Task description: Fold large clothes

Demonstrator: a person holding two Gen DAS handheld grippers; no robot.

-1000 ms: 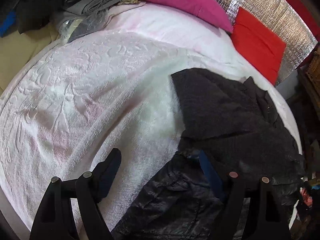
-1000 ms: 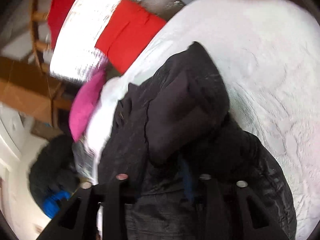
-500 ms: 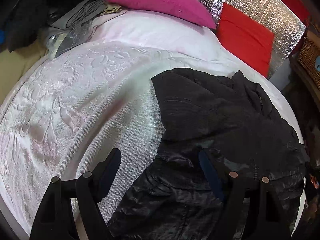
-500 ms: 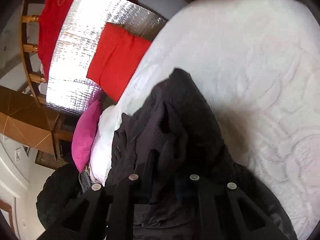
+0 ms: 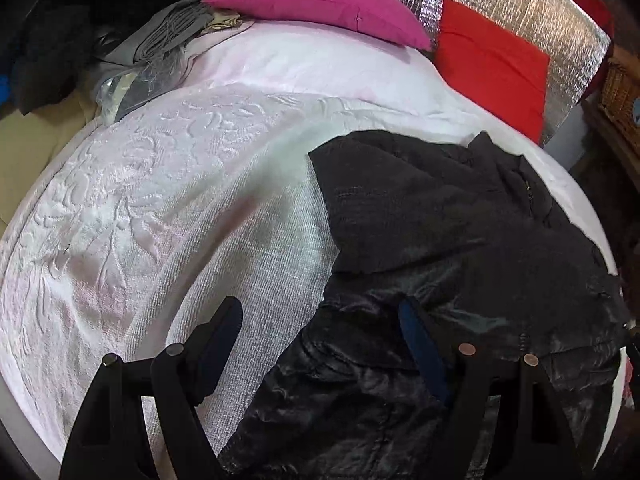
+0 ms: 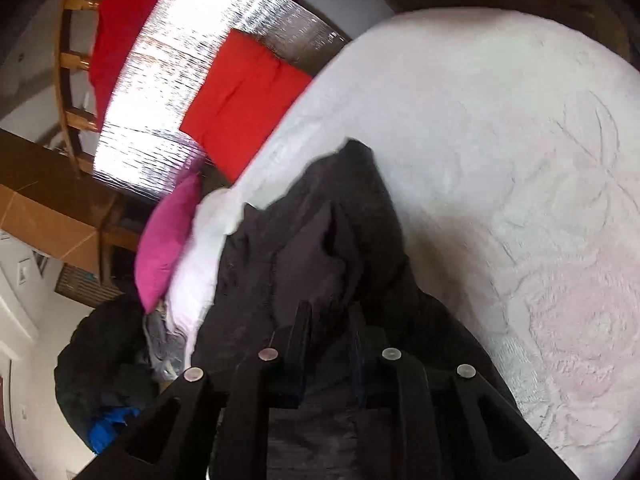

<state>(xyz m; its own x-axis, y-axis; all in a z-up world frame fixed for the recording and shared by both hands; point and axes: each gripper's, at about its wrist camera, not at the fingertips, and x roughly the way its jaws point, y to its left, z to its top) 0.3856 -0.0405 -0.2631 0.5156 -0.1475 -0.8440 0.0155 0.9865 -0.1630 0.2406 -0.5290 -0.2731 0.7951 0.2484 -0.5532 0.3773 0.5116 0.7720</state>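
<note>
Your black jacket [image 5: 460, 248] is lying on the right half of the bed [image 5: 168, 208], on top of the white textured bedspread, with one matte dark panel folded over the shinier quilted part. From the left wrist view it spreads from mid-bed down to the near edge, right under your left gripper [image 5: 320, 320].

That left gripper has its fingers [image 5: 224, 332] spread wide apart and there's nothing between them. One finger sits over the bare bedspread, the other over the shiny jacket fabric near its edge. Can't tell if it's actually touching the cloth or just above it.

Your right gripper [image 6: 328, 320] is a different story: the fingers are close together with a bunch of dark jacket fabric pinched in the narrow gap, and the jacket [image 6: 320, 248] rises in a peaked fold right in front of them. Looks like a proper grip on the cloth, though everything there is black on black so the exact contact is hard to make out.

Up at the head of the bed you've got a magenta pillow [image 5: 320, 0] and a red cushion [image 5: 492, 68] leaning against a silver foil panel [image 5: 520, 4]. A heap of grey clothing [image 5: 160, 44] sits at the far left corner of the bed, beside the magenta pillow.
</note>
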